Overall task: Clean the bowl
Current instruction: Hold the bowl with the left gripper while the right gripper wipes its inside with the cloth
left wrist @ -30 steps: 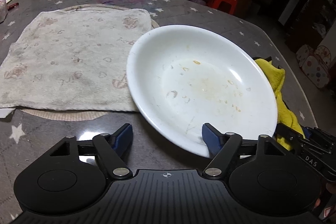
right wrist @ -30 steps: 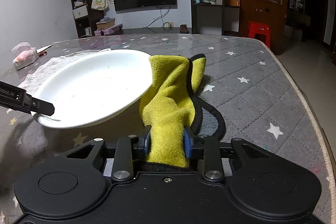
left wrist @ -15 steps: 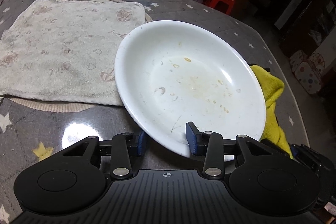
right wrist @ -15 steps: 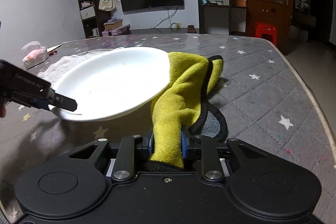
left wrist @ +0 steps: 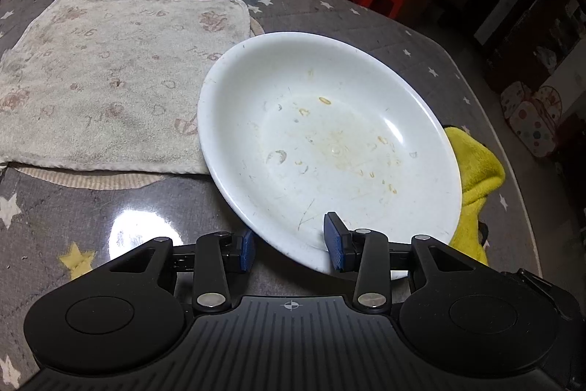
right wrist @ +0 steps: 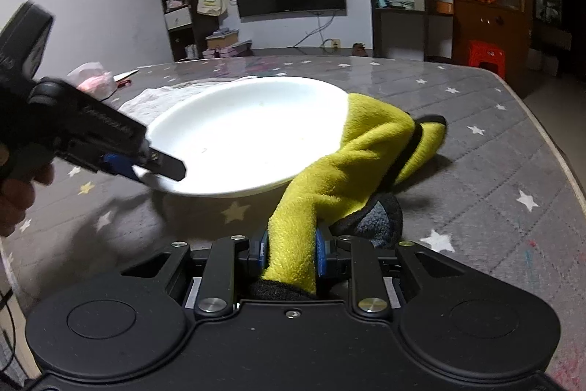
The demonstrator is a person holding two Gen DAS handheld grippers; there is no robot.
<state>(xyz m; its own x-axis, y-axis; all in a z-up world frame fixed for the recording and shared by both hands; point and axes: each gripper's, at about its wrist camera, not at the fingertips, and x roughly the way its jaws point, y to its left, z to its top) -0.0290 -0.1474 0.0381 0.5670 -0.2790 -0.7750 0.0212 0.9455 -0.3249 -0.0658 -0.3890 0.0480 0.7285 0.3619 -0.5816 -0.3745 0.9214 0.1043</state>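
1. Left gripper (left wrist: 289, 246): jaws pinching the near rim of the white bowl (left wrist: 329, 149), tilting it to expose the food-stained inside.
2. Right gripper (right wrist: 289, 253): jaws clamped on the yellow cloth (right wrist: 351, 163), ready for wiping.
3. Bowl: over the worktop (left wrist: 146, 215), beside the spread towel (left wrist: 110, 79).

We can read no word or number here. The towel (left wrist: 110, 79) carries faded printed marks that we cannot make out. The left gripper (left wrist: 289, 244) bears a small crosshair sign on its body; the lettering along its side is too blurred to read.
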